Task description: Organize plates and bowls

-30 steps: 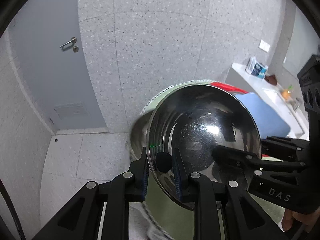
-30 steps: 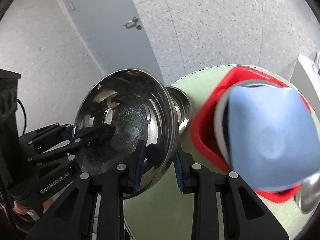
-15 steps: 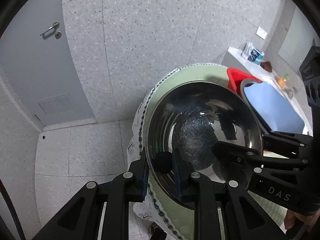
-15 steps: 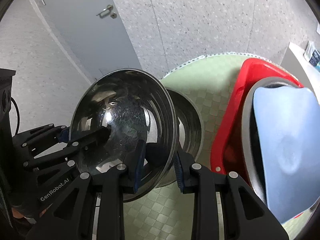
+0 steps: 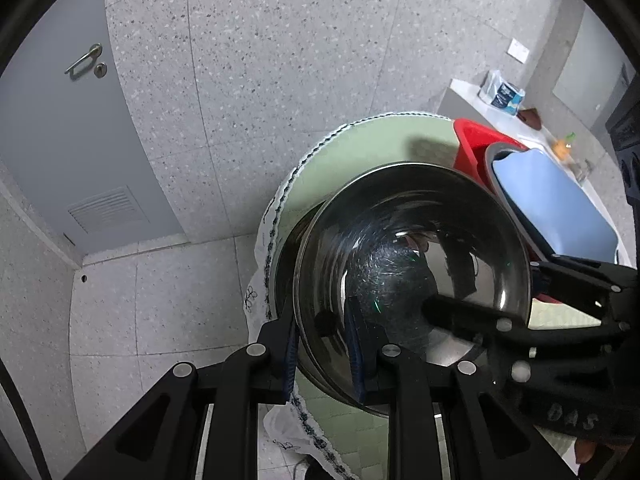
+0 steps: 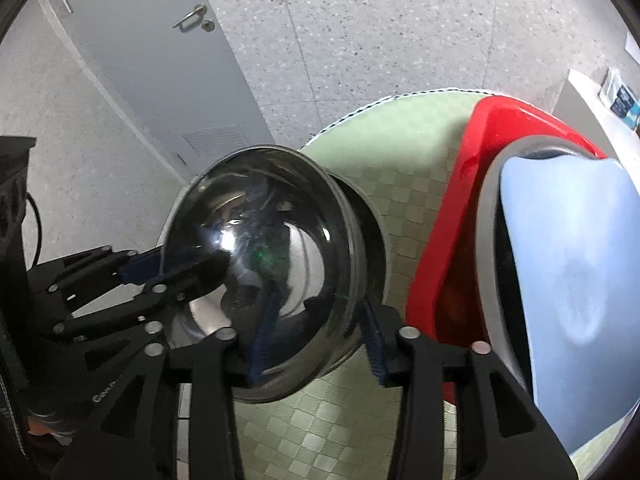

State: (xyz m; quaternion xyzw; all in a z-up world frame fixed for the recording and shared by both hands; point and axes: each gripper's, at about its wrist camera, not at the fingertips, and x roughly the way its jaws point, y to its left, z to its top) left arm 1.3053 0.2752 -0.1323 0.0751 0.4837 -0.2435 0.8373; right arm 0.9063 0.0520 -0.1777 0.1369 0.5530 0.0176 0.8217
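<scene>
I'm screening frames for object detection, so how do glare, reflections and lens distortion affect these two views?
Left wrist: the steel bowl mirrors dark gripper shapes, small glints only, and fisheye curves the door. Right wrist: a bright highlight sits inside the bowl, while the blue plate looks stretched at the edge.

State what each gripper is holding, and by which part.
Both hold one steel bowl by its rim: the left gripper on the near edge, the right gripper on the opposite side, each with one finger inside, one outside.

Soft even daylight; glare on steel bowl [image 6: 256,248]; fisheye-warped edges
</scene>
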